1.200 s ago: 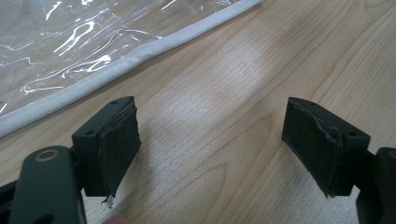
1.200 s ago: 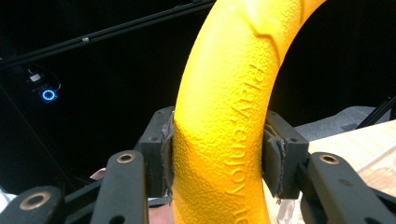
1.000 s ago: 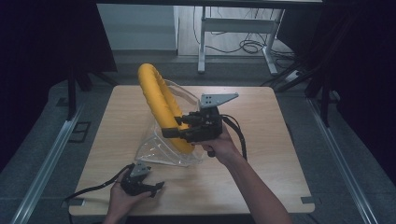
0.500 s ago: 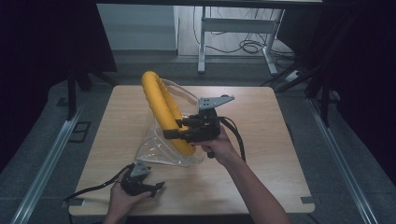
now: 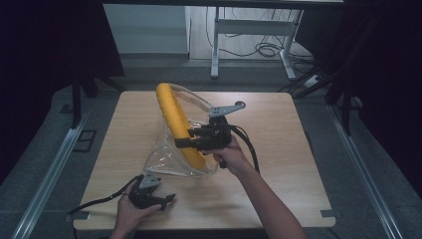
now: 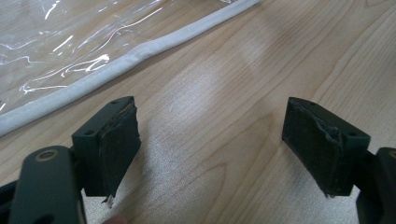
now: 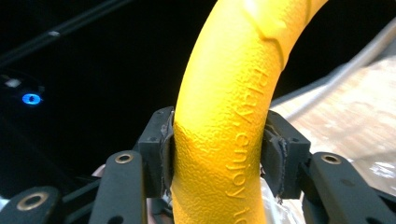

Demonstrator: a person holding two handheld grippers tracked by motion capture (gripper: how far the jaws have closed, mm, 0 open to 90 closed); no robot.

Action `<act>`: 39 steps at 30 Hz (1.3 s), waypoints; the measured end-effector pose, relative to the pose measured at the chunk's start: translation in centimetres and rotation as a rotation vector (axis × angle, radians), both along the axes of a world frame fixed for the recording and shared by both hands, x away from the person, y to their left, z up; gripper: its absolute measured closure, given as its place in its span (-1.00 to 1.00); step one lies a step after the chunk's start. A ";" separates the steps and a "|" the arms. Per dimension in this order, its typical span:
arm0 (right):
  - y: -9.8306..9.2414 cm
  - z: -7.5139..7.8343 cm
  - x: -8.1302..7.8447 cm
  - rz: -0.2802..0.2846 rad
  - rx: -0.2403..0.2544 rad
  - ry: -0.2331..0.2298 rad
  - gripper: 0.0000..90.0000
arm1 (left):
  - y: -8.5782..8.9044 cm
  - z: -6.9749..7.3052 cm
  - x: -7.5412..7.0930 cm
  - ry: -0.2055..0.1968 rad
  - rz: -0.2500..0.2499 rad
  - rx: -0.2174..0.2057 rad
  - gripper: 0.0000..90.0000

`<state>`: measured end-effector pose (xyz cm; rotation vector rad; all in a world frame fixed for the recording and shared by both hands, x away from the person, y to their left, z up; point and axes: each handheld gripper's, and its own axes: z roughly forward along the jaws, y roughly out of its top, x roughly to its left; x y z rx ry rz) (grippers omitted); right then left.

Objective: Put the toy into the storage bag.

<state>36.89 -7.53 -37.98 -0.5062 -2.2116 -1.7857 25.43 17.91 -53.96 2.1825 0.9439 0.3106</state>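
Yellow ring (image 5: 177,124) clamped over the clear bag (image 5: 171,157), mid-table (image 5: 278,149).
Left of the bag, near the front edge: left gripper (image 5: 149,194), jaws wide apart, bag's white seam (image 6: 116,63) just ahead. On the ring's right: right gripper (image 5: 191,139), squeezing it tight.

a light wooden table (image 5: 278,129) carries a clear plastic bag (image 5: 164,159) lying near its middle.

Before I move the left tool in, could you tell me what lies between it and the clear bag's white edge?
Bare wooden tabletop: the left gripper view shows nothing between the open left tool and the bag's white edge.
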 end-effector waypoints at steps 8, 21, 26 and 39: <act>-0.4 -0.5 0.4 -0.109 -0.047 -0.067 0.00 | 0.0 0.0 0.0 0.002 -0.003 0.000 -0.58; -1.5 0.0 -0.6 -0.180 -0.032 -0.130 -0.20 | -0.1 -0.1 0.0 0.005 -0.006 0.000 -0.58; -2.1 0.2 -0.8 -0.188 -0.027 -0.143 -0.20 | 0.0 -0.1 0.0 0.004 -0.005 -0.002 -0.58; -5.3 -0.3 -1.3 -0.270 -0.063 -0.172 -0.20 | -0.1 -0.1 0.0 0.008 -0.003 -0.003 -0.58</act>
